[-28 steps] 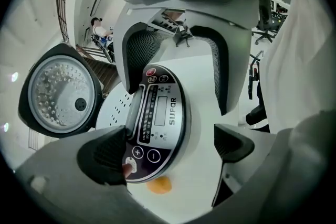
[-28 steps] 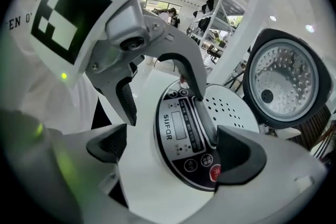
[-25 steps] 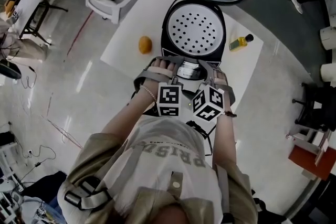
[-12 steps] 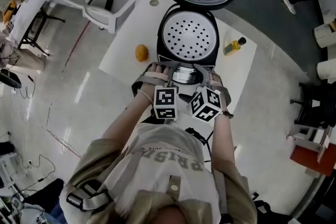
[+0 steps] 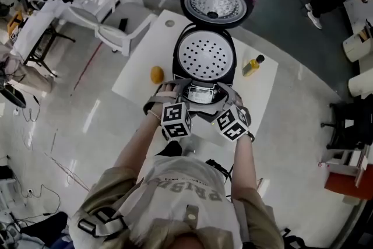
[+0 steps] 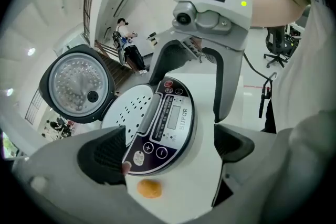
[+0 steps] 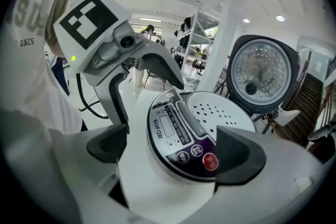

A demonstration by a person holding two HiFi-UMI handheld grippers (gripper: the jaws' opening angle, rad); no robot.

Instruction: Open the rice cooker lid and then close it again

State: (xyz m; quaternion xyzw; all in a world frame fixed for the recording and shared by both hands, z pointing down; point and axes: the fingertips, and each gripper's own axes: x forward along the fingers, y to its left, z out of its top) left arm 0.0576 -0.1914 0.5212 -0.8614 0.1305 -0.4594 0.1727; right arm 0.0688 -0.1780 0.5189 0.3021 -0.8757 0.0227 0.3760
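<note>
The black rice cooker [image 5: 205,55] stands on the white table with its purple-rimmed lid [image 5: 217,4] swung up and back, so the perforated white inner plate shows. Its control panel [image 6: 167,126] faces me. My left gripper [image 5: 169,92] and right gripper [image 5: 236,96] hover side by side at the cooker's front, just short of the panel [image 7: 178,136]. In the left gripper view the left gripper [image 6: 170,149] is open with nothing between its jaws. In the right gripper view the right gripper [image 7: 176,152] is also open, holding nothing. The lid [image 7: 260,73] stands upright behind.
An orange [image 5: 157,74] lies on the table [image 5: 140,49] left of the cooker, and a small yellow bottle [image 5: 252,65] lies to its right. A white chair [image 5: 116,32] stands at the far left of the table. Black chairs and shelving stand at the right.
The lid has tipped further back and now shows its inside fully. Both grippers stay at the cooker's front but have rolled, their marker cubes turning outward.
</note>
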